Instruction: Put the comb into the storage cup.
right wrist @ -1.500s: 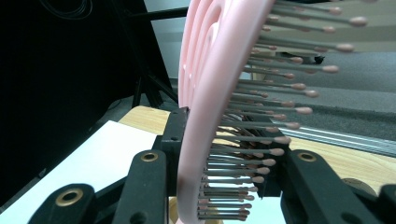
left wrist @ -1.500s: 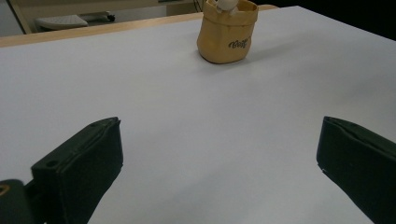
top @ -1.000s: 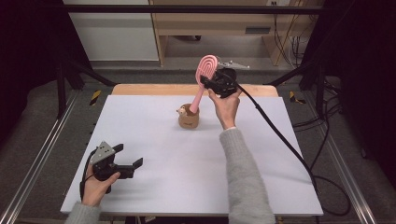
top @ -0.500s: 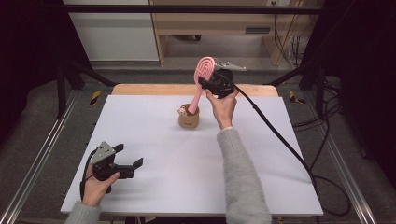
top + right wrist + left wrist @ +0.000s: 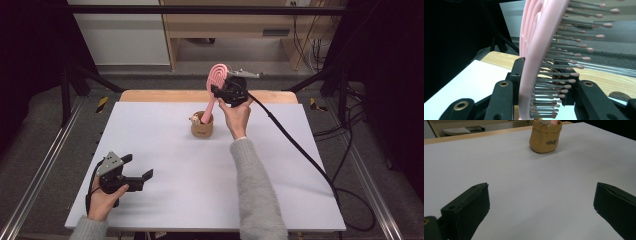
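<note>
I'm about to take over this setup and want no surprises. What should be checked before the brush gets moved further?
1. Right gripper clamped on the pink hairbrush: ok, jaws pinch the brush head in the right gripper view.
2. Brush handle end inside the tan pouch: ok, it dips into the opening.
3. Pouch standing upright on the white table: ok.
4. Small item also in the pouch, free of the handle: cannot tell.
5. Left gripper apart from the pouch, jaws open: ok.
</note>
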The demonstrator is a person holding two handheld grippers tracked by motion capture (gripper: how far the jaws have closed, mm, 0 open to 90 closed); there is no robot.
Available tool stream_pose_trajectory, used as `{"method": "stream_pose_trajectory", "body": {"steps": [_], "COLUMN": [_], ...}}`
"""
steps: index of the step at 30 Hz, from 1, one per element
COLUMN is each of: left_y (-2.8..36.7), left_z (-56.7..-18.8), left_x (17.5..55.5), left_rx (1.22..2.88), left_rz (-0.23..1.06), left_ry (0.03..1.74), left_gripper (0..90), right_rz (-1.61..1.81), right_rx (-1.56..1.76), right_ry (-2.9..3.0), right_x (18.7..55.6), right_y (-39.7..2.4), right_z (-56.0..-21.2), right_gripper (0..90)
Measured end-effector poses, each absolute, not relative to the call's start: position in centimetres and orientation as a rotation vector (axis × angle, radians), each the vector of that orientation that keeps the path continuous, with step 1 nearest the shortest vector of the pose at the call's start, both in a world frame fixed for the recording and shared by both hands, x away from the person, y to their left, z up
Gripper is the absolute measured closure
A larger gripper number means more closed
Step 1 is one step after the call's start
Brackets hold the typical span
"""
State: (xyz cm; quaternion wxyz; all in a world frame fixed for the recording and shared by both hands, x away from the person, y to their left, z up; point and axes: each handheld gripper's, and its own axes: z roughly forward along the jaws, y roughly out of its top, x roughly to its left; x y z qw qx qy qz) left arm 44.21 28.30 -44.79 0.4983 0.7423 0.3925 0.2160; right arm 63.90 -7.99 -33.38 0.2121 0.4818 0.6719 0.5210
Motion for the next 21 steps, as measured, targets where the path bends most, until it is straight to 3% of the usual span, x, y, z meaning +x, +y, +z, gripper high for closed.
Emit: {"method": "stream_pose_trajectory", "body": {"steps": [21], "left_y": [28.3], "left_z": [-44.8], "left_x": [44.2], "left_rx": [1.796], "left_rz": [0.522], "left_ry": [0.948], "left_gripper": [0.5], "right_rz": [1.414], "right_rx": [1.365], "right_ry": [1.887], "right_x": [64.3], "right_y": [-7.1], "right_z": [-34.9], "right_gripper": [63.7]}}
